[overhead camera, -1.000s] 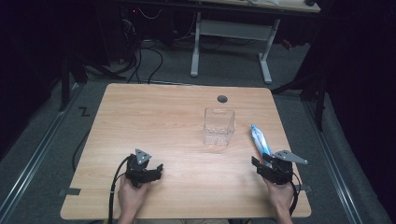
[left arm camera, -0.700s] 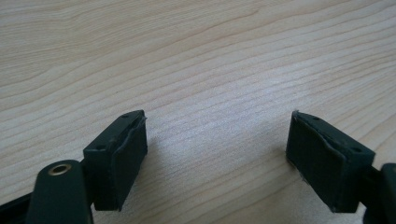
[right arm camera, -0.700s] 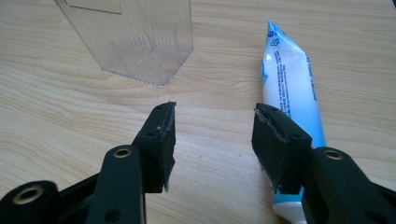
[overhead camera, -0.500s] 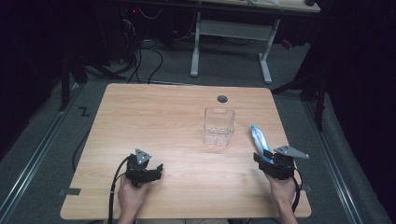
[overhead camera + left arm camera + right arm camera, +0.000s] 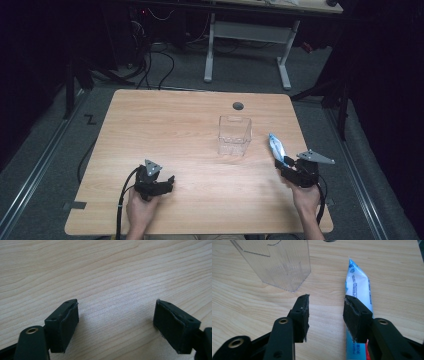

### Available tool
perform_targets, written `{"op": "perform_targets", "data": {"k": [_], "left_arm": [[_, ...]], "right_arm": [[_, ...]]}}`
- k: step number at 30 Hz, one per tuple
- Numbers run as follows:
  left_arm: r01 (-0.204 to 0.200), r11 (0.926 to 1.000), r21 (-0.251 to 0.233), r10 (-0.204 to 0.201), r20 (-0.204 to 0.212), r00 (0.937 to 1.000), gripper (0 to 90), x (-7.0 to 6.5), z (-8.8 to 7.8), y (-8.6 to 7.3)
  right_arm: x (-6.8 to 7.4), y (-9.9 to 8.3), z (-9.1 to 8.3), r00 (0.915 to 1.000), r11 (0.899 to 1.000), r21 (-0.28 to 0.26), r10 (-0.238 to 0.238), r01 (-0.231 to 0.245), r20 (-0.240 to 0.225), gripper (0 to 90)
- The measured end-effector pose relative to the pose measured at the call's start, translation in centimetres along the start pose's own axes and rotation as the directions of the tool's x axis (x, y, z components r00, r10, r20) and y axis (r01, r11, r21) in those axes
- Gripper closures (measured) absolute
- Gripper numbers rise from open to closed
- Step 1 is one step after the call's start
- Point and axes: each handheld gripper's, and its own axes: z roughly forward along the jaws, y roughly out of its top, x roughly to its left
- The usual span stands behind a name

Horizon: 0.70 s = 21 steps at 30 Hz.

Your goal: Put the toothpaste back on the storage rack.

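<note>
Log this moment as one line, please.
left tool: open, idle | right tool: open beside tube | clear container: upright

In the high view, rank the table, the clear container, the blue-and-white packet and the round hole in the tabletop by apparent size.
1. table
2. clear container
3. blue-and-white packet, partly hidden by the right gripper
4. round hole

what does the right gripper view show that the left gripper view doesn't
Right gripper view: a clear plastic container standing on the table, and a blue-and-white tube lying flat, partly under that gripper's right-hand jaw, not gripped. Left gripper view: its own open left gripper above bare wood. Both: the light wooden table and two black jaws standing apart; the right gripper is open too.
</note>
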Motion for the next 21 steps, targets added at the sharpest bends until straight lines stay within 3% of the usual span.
{"op": "perform_targets", "data": {"k": [10, 21], "left_arm": [[0.0, 1.0, -0.002, 0.0, -0.002, 1.0, 20.8, 0.0, 0.0, 0.0], [0.0, 1.0, -0.002, 0.0, -0.002, 1.0, 20.8, 0.0, 0.0, 0.0]], "right_arm": [[-0.6, 0.4, 0.4, 0.9996, 0.999, -0.037, 0.026, -0.025, 0.012, 48.9], [-1.1, 1.8, 1.4, 0.9997, 1.0, 0.001, 0.009, -0.009, 0.021, 43.0]]}}
